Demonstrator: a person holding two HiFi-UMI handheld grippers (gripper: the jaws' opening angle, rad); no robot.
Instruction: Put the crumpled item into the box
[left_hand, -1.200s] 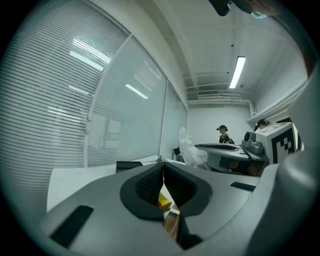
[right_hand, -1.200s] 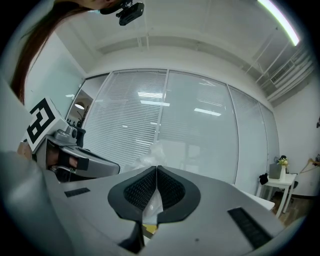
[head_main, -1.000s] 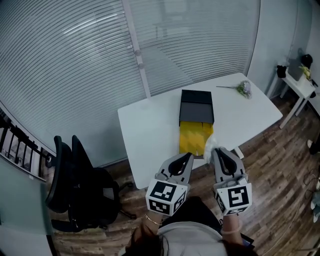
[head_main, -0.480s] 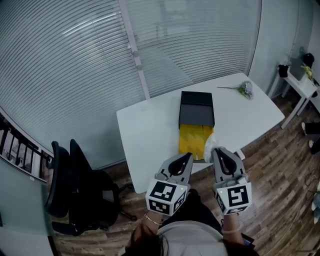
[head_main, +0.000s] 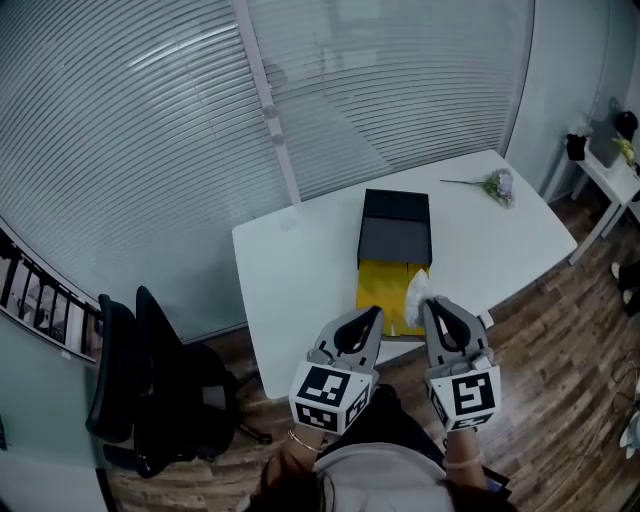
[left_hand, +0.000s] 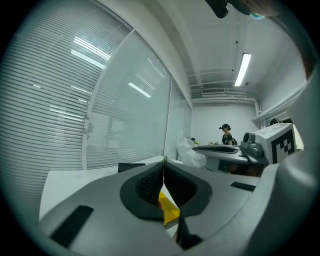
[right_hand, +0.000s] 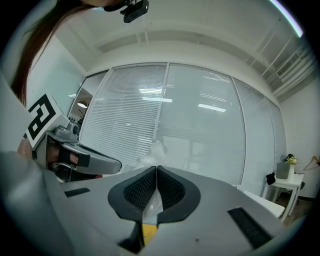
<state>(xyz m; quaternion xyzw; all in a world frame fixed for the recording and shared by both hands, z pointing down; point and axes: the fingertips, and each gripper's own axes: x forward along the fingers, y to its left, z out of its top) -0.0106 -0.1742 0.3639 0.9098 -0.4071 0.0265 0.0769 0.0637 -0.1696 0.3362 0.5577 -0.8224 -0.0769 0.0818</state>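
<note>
A box stands on the white table (head_main: 300, 270): its black part (head_main: 395, 228) lies farther from me and its yellow part (head_main: 383, 292) nearer. The crumpled item (head_main: 416, 289), white and filmy, hangs at the yellow part's right edge, just past my right gripper (head_main: 428, 302). In the right gripper view the item (right_hand: 155, 150) bunches above the shut jaws of the right gripper (right_hand: 156, 169), with a thin strip pinched between them. My left gripper (head_main: 375, 312) is shut beside it over the table's near edge. In the left gripper view the left gripper (left_hand: 163, 161) holds nothing, and the crumpled item (left_hand: 190, 152) shows beyond it.
A flower sprig (head_main: 495, 183) lies on the table's far right corner. A black office chair (head_main: 150, 390) stands left of the table and a small white side table (head_main: 612, 160) at the right. Glass walls with blinds run behind. A person (left_hand: 226, 134) stands far off.
Both grippers stay shut in about the same place. The crumpled item has drifted slightly left, toward the yellow part of the box. The camera has shifted a little.
</note>
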